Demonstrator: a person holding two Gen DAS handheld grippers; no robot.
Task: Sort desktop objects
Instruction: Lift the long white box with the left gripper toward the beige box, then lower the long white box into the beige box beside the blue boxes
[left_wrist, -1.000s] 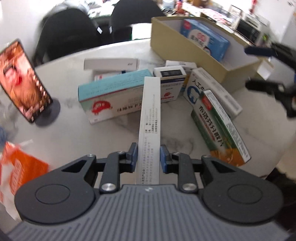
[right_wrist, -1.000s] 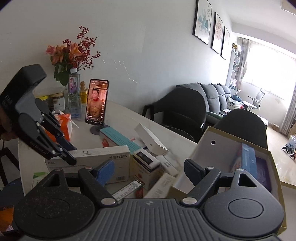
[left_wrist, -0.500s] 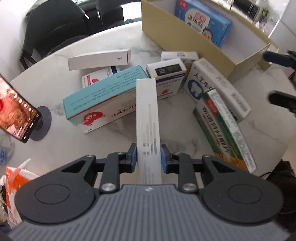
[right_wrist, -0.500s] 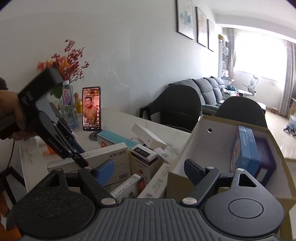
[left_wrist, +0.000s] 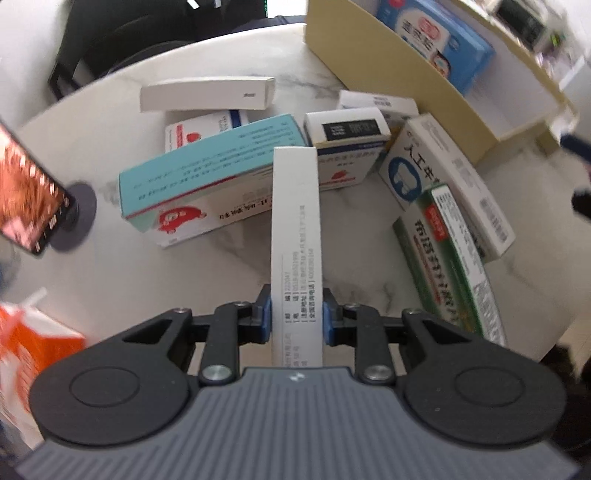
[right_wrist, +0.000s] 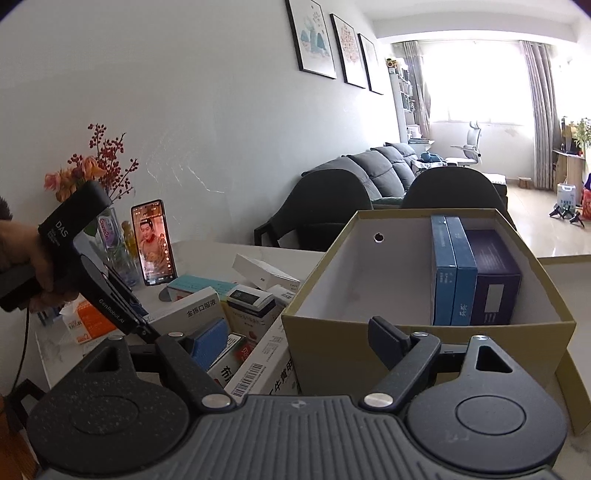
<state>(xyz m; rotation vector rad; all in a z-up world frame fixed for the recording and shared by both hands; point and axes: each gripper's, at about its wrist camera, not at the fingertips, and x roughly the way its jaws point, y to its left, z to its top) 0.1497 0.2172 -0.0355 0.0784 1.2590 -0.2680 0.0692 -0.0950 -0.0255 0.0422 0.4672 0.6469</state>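
**Above the marble table, one box held and many left to sort**

Beside the cardboard box (left_wrist: 406, 62), which serves as the landmark, a loose cluster of medicine cartons is seen on the marble table (left_wrist: 110, 122). Inside the cardboard box, three cartons are stood upright against its far wall: two blue cartons (right_wrist: 452, 271) and a dark purple carton (right_wrist: 493, 275). That much of the sorting is judged to be settled, though how they came there cannot be told.

A long white carton (left_wrist: 295, 221) is clamped at its near end between the pads of the left gripper (left_wrist: 295, 317) and is held above the table, short of the cardboard box and pointing over the cluster. The right gripper (right_wrist: 295, 339) is spread wide with nothing between its fingers and is held just in front of the cardboard box's near wall.

Outside the cardboard box, these are left on the table: a teal-topped carton (left_wrist: 207, 177), a white carton with a black label (left_wrist: 347, 129), a flat white carton (left_wrist: 207, 94) farther off, a white and blue carton (left_wrist: 443, 177) nearest the box's wall, and a green carton (left_wrist: 447, 262) against it.

By this count the task is judged well short of finished: more cartons lie outside the cardboard box than within it, and the held one is taken to be on its way there.
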